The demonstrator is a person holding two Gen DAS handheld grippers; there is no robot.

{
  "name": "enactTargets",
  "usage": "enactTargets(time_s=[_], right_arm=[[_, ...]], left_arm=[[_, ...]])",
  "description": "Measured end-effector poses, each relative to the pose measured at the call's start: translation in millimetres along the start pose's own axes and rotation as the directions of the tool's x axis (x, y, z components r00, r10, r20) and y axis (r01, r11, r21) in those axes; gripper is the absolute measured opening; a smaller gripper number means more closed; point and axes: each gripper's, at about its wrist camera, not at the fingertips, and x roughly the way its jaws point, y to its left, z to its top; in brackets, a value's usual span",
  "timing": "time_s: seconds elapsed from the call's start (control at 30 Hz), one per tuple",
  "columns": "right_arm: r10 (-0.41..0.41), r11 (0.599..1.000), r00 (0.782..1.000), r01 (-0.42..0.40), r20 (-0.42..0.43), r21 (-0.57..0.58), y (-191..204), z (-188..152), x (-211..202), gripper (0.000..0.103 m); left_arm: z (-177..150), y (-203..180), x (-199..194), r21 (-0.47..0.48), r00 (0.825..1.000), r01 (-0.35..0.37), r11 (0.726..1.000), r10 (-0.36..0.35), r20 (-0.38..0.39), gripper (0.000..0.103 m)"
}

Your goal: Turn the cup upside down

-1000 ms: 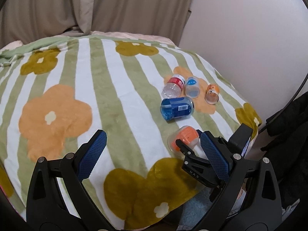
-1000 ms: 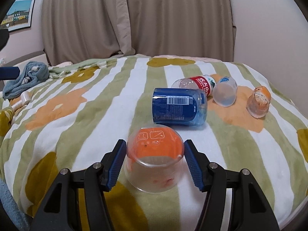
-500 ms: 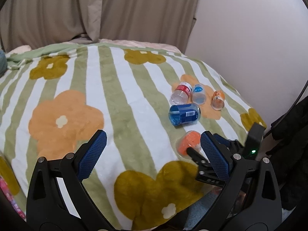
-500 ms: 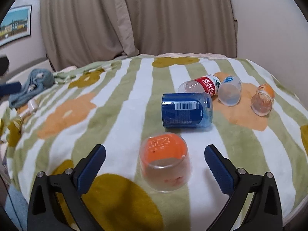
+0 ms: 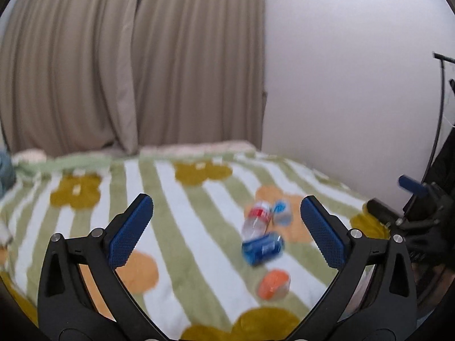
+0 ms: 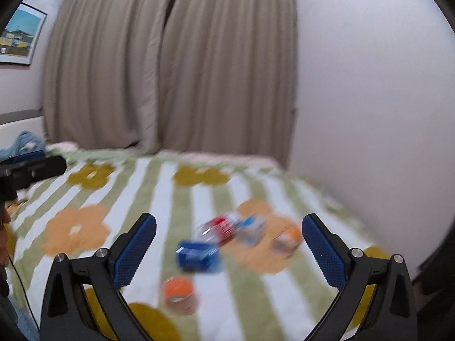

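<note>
Cup (image 6: 179, 294) is sitting upside down ahead of the spread, empty right gripper (image 6: 229, 248); left gripper (image 5: 226, 231) is gaping too.

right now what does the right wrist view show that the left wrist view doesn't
Only the right wrist view shows the framed picture on the wall and a second orange-topped cup lying beside the bottles. Only the left wrist view shows the right gripper at the bed's edge. Both share the striped flower blanket, the curtains, the blue can on its side, and the near orange-based cup standing mouth down.
</note>
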Motion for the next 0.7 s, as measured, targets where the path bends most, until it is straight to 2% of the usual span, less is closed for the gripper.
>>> enactTargets(time_s=[0.13,0.27,0.4,0.5,0.7], right_arm=[[-0.080,0.995,0.996,0.079,0.026,0.059,-20.3,19.9,-17.9,0.102],[-0.185,0.981,0.982,0.183,0.023,0.068,-26.8,17.7,-28.8,0.102],[-0.200,0.975,0.980,0.197,0.018,0.104,-34.4,9.6,-34.7,0.102],[-0.245,0.966,0.969,0.242,0.023,0.096,-36.4,9.5,-35.6,0.102],[-0.268,0.956,0.962,0.259,0.050,0.137,-45.2,11.2,-46.3,0.102]], left_arm=[[12.6,-17.9,-2.6,0.050,0.997,0.037,0.998,-0.040,0.059,0.103],[11.9,-30.0,-1.8,0.054,0.995,0.061,0.997,-0.065,0.072,0.103],[8.4,-32.5,-3.7,0.048,0.994,0.077,0.996,-0.081,0.073,0.103],[7.3,-35.9,-5.3,0.059,0.994,0.071,0.996,-0.075,0.077,0.103],[6.3,-42.8,-2.3,0.081,0.995,0.073,0.994,-0.079,0.062,0.103]])
